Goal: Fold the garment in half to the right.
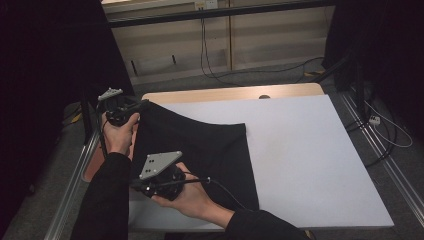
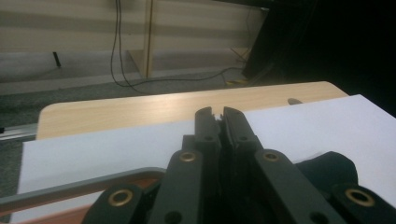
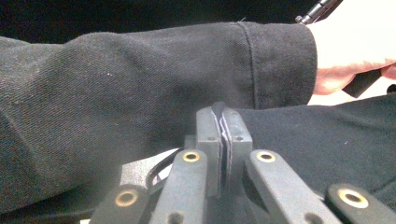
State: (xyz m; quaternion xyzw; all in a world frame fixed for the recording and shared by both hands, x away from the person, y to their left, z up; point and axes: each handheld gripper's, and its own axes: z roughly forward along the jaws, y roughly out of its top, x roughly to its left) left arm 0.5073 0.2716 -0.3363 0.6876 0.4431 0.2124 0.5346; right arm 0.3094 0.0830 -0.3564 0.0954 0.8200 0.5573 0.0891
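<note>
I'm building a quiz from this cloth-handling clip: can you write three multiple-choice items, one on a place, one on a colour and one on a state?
1. Where on the white board does the black cloth lie?
A. on its left part
B. on its far right corner
C. hanging off its right edge

2. What colour is the person's sleeve?
A. white
B. red
C. black

3. How do the jaws of the right gripper stand?
A. wide open
B. closed together on a thin dark edge
C. taken off

Answers:
1 A, as the high view shows the cloth over the board's left part, with the right part bare.
2 C, as the right gripper view shows a black sleeve above the jaws.
3 B, as the same view shows the two jaws pressed together with a thin layer between them.
</note>
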